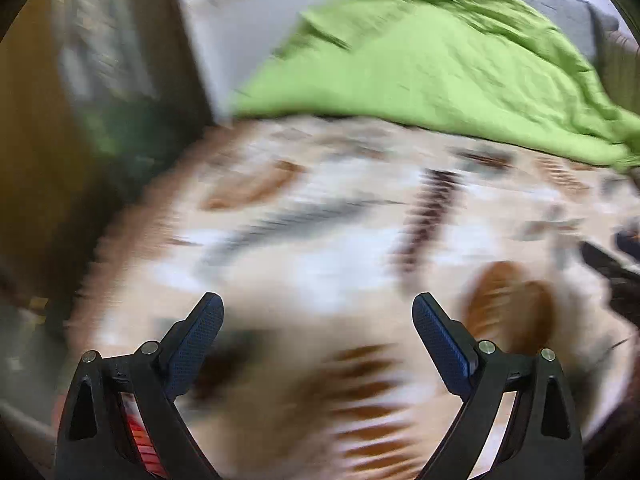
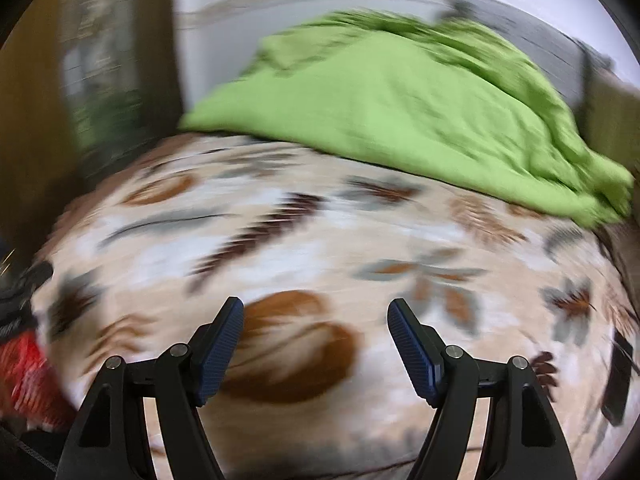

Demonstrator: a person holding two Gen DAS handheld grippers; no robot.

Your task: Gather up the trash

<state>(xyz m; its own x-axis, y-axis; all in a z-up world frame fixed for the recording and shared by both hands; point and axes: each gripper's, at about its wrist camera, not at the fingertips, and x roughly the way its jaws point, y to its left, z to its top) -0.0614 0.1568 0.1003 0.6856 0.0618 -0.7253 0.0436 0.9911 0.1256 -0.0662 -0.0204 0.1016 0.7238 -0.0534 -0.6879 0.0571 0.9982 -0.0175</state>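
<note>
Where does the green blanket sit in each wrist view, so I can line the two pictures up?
Left wrist view: the green blanket fills the upper right, running to the right edge.
Right wrist view: the green blanket lies upper centre to right, its lowest corner near the right edge.
Shared landmark: the leaf-patterned bedspread under it, with a brown oval print by the right finger in the left view and between the fingers in the right view.

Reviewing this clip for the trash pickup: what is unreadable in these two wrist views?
- Red crinkled item, right wrist view: cut off by the left edge and smeared; what it is cannot be told.
- Dark flat object, right wrist view: at the right rim, blurred, unidentifiable.
- Leaf-patterned blanket, left wrist view: motion blur hides any small litter.
- Shelves, left wrist view: contents smeared.
</note>
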